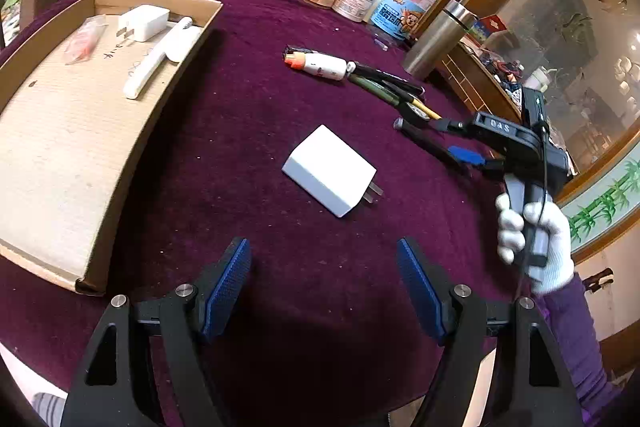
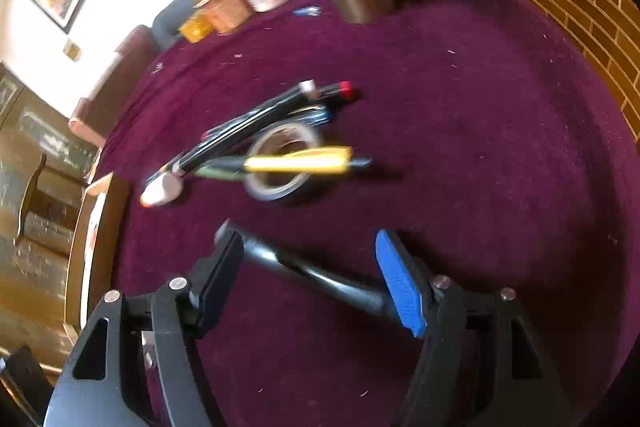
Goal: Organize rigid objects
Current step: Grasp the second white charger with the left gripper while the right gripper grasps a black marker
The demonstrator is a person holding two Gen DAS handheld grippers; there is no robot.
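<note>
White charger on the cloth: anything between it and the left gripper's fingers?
No. In the left wrist view only bare purple tablecloth separates the open left gripper from the white charger.

Your 2 grippers, both tilted downward, jaws apart.
Left gripper (image 1: 324, 287) grips nothing; your gloved right hand (image 1: 532, 243), at the frame's right, carries the right gripper (image 2: 310, 277).
</note>
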